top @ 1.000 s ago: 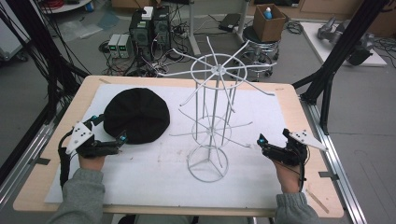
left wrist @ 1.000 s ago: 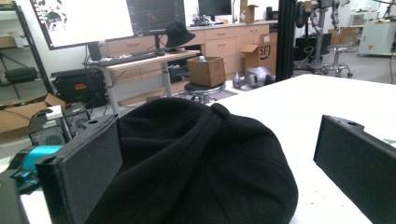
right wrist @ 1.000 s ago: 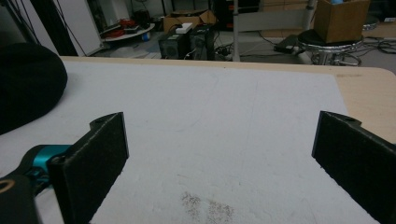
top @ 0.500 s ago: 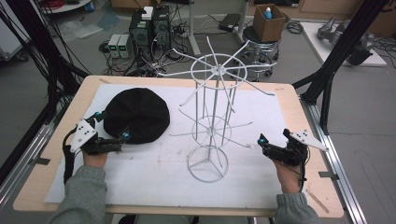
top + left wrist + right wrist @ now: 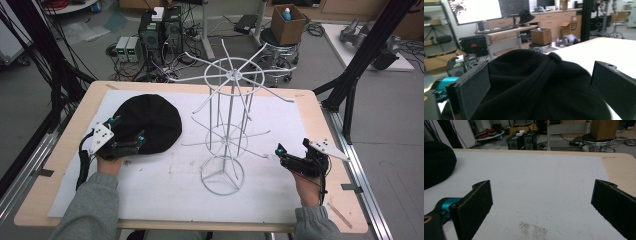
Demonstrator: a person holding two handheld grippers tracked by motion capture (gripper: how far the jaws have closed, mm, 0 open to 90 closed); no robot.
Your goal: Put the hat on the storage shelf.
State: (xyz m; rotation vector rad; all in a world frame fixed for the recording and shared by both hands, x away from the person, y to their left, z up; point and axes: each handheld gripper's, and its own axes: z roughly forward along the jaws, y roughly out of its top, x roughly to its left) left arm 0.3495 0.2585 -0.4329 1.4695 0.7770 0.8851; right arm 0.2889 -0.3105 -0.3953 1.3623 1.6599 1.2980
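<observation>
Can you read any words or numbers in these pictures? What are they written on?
"SF": seemingly printed on the cardboard box on the floor, in the left gripper view; blurry, so uncertain.
The big screen behind the black hat shows a picture and text, too blurred to read.
Nothing else is readable.

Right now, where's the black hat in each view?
High view: black hat left of centre, on the white mat.
Left gripper view: hat centre-bottom, between the open jaws of the left tool.
Right gripper view: hat at left edge.
Shared landmark: the white mat.
</observation>
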